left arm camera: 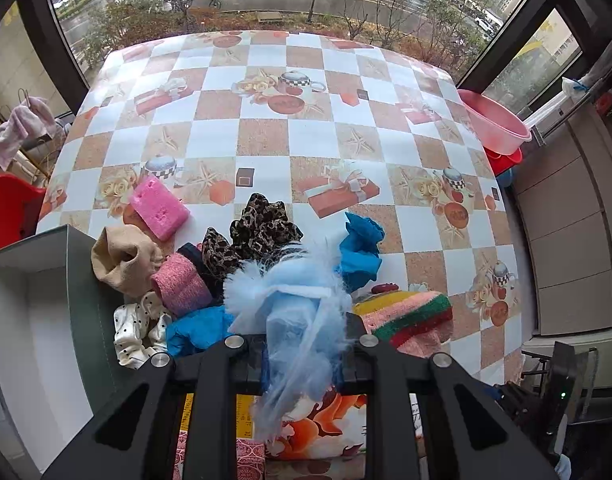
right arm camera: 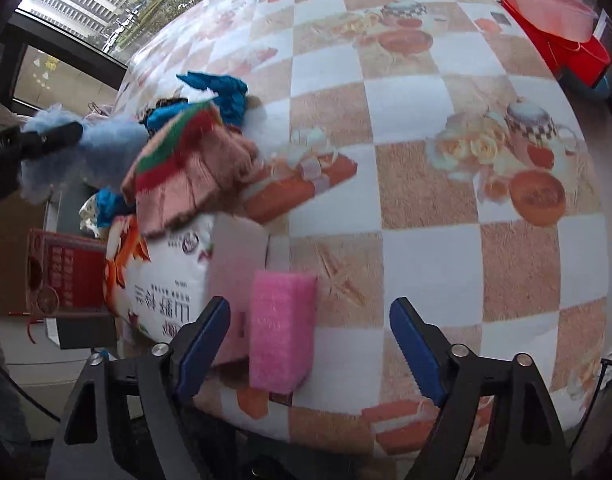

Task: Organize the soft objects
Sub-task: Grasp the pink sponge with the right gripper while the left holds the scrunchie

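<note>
My left gripper (left arm camera: 302,344) is shut on a fluffy light-blue feathery piece (left arm camera: 294,304) and holds it above a pile of soft things near the table's front left: a pink sponge (left arm camera: 159,208), a beige sock (left arm camera: 122,260), a pink knit roll (left arm camera: 182,286), leopard scrunchies (left arm camera: 262,222), blue cloths (left arm camera: 360,248), a polka-dot scrunchie (left arm camera: 136,326) and a striped knit piece (left arm camera: 410,316). My right gripper (right arm camera: 310,340) is open, its blue pads either side of another pink sponge (right arm camera: 280,332) on the table. The striped knit piece (right arm camera: 190,172) and the left gripper with the fluffy piece (right arm camera: 86,148) show at the left.
An open dark-green box with a white inside (left arm camera: 30,320) stands at the left of the pile. A printed bag (right arm camera: 162,276) and a red carton (right arm camera: 66,272) lie below the table's edge. A pink basin (left arm camera: 494,120) sits off the right side. The checkered tablecloth (left arm camera: 306,136) stretches to the window.
</note>
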A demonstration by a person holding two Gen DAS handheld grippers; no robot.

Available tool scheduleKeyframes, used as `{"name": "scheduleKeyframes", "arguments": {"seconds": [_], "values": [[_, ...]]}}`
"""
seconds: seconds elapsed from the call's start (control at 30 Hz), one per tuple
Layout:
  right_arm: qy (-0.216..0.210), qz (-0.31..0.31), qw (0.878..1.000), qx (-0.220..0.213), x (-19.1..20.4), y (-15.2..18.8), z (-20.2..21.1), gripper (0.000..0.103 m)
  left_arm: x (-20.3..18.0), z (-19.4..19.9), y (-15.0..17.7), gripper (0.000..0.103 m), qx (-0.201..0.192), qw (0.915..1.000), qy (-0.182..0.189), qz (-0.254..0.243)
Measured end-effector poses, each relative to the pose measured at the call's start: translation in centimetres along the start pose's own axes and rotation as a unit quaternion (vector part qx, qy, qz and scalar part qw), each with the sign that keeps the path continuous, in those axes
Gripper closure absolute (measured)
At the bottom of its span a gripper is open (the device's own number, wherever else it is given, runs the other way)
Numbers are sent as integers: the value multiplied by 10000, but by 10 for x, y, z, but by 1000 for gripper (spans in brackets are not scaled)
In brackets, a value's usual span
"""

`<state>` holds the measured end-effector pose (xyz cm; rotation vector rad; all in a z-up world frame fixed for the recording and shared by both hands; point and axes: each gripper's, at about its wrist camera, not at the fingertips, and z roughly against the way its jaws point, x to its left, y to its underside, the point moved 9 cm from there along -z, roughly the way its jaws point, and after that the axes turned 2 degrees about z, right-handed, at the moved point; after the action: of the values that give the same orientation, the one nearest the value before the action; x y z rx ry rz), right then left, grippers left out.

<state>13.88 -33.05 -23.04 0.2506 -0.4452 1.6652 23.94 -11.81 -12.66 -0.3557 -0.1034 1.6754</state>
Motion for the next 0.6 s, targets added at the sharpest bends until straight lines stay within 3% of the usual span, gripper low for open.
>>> {"name": "scheduleKeyframes", "arguments": {"seconds": [0.13,0.33,0.47,0.6], "values": [[-211,-117,9996,133,0,12,-14,29,-1,2,1,79,-56,9999,-75,-69],[-14,207,9998,37,14,11,-13,36,-2,3,2,79,-61,9999,-63,-74],[-241,-59,9994,222,7,10,-25,36,-6,-3,4,79,22,9999,-54,-90],[32,167,9997,190,10,4,-29,36,-10,-10,10,79,115,9999,-18,-112]]}}
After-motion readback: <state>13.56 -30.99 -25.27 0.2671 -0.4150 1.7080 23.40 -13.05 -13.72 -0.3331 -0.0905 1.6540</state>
